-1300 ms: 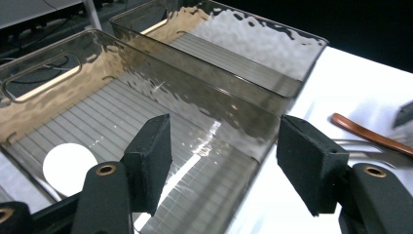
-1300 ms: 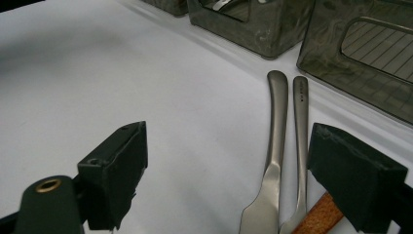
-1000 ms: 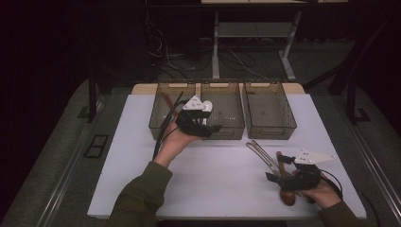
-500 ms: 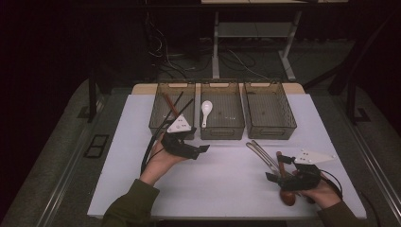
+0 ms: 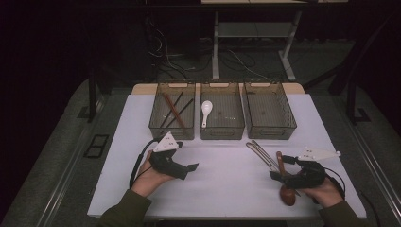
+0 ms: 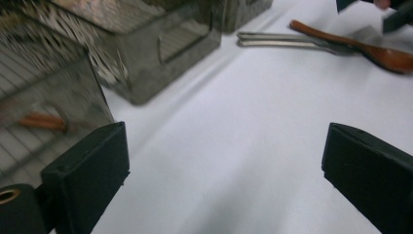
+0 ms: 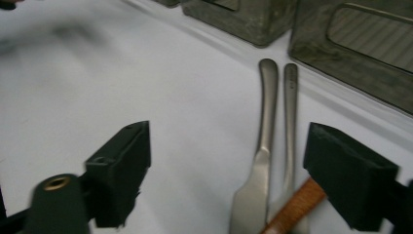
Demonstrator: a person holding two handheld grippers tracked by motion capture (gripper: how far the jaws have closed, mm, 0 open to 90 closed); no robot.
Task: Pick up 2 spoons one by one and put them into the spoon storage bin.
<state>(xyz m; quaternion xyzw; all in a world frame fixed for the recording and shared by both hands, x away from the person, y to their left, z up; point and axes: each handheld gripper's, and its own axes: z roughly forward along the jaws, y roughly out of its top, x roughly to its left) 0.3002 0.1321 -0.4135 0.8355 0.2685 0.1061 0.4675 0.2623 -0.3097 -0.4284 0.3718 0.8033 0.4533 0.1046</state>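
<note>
My left gripper (image 5: 192,166) hangs low over the near left of the white table (image 5: 227,194). Its jaws (image 6: 224,165) have just been opening and stand wide with nothing between them. The white spoon (image 5: 206,111) lies in the middle bin (image 5: 222,134). At the near right, my right gripper (image 5: 280,168) is open over a metal knife (image 7: 263,146) and fork (image 7: 290,122); its jaws (image 7: 226,170) have just been closing a little, and the pads touch nothing. A wooden spoon (image 5: 285,191) lies across the metal pieces, its handle (image 7: 292,207) near the right jaw.
Three mesh bins stand in a row at the back. The left bin (image 5: 171,133) holds brown and black chopsticks (image 5: 174,111). The right bin (image 5: 272,134) looks empty. Cables and a desk frame lie on the dark floor behind the table.
The left gripper left the white spoon in the middle bin, then drew back toward the near left of the table and sank. The right hand has stayed put.
</note>
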